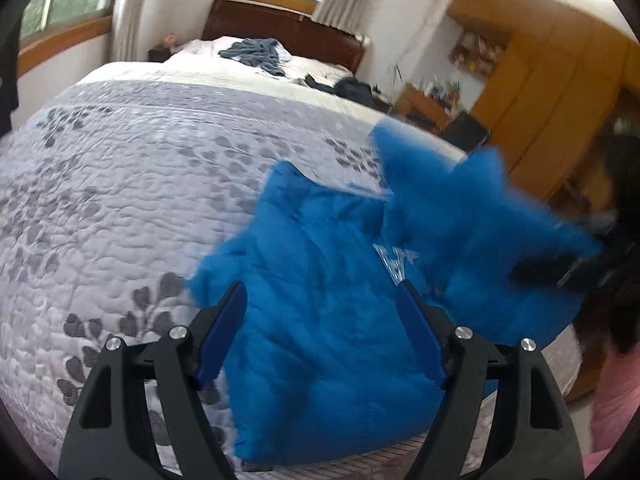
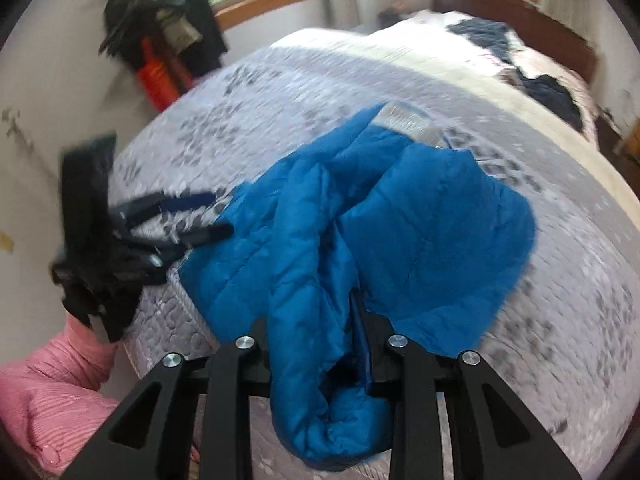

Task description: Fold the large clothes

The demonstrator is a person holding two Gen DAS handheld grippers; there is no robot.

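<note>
Quilted bed (image 1: 120, 184) bears blue jacket (image 1: 328, 320), right tongs (image 2: 320, 344) gripping.

A bright blue quilted jacket (image 1: 328, 320) is showing white lettering (image 1: 396, 262) on its front. The bedspread (image 1: 120, 184) is wearing pale lilac-grey with darker grey leaf prints (stitched all over). A pink ribbed sleeve (image 2: 52, 392) is showing beside black claw frames.

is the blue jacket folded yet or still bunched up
Bunched, not folded: the blue jacket lies crumpled on the bed, one part caught in the right gripper; the left gripper is open.
</note>
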